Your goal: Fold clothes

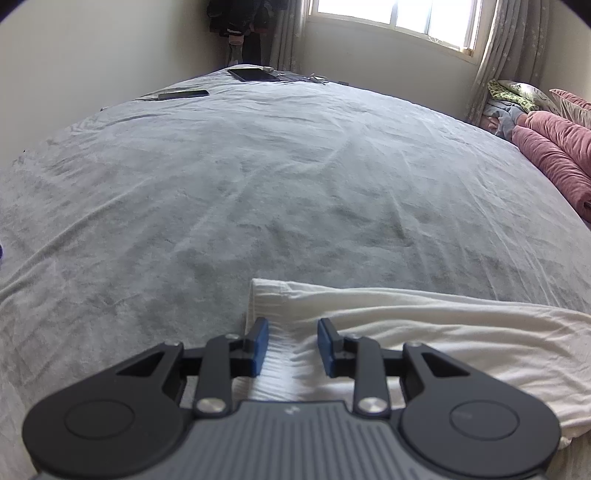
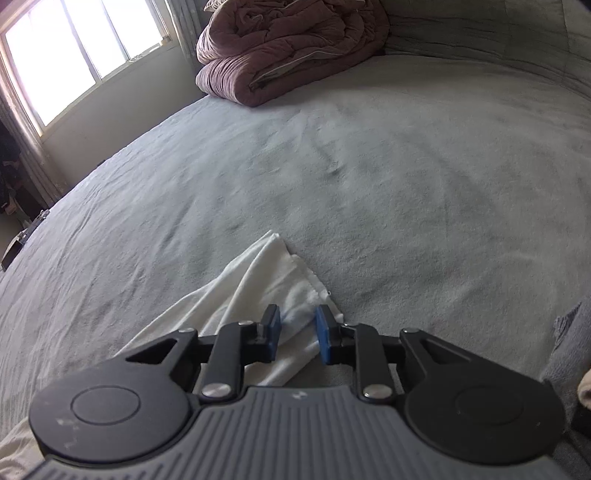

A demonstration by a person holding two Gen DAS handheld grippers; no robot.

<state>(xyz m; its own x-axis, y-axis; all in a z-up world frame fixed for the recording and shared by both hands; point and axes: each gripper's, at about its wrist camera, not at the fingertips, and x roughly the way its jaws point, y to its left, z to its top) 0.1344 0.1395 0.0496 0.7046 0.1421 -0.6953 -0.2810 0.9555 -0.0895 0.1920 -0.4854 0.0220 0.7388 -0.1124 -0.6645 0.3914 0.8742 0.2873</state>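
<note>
Left gripper [image 1: 293,345]: jaws apart, moderate gap, blue pads [image 1: 261,343] straddling the ribbed edge of the white garment [image 1: 424,332]. Cloth sits between the pads, not pinched; can't tell if they touch it.

Right gripper [image 2: 297,334]: jaws apart, narrower gap, pads [image 2: 322,338] on either side of a pointed corner of the same white garment [image 2: 258,288]. Fabric in the gap, not clamped.

Garment lies at the near edge of the grey bed [image 1: 258,184], spread flat to the right in the left view.

Far side: pink folded duvet [image 2: 288,48], window [image 1: 391,18], tablet [image 1: 253,75] and phone [image 1: 183,95] on the far left of the bed.
</note>
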